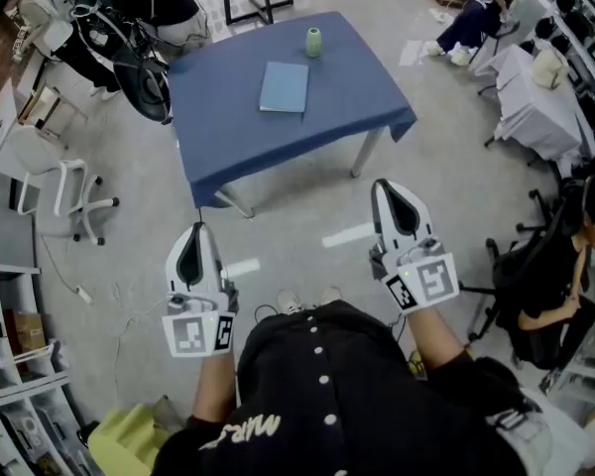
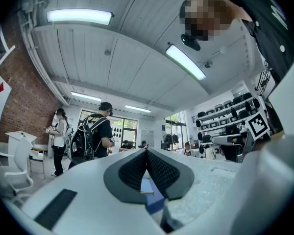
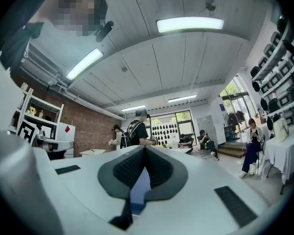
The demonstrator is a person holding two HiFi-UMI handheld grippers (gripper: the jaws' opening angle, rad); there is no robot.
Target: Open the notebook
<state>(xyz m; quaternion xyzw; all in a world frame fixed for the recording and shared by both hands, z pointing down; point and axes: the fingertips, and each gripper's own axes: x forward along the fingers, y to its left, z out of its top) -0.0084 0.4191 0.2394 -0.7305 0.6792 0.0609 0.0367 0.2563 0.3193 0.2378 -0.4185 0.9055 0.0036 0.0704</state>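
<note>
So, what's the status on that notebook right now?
Left gripper and right gripper shut, empty, short of the table. Notebook closed, lying flat. Green cup apart from it, nothing in the way.

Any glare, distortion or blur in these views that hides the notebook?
Head view: evenly lit and sharp, notebook plain on the blue table, mild bending at edges. Left gripper view: heavy fisheye with black corners, ceiling lamp blown out. Right gripper view: same fisheye, overhead lamp glaring too.
</note>
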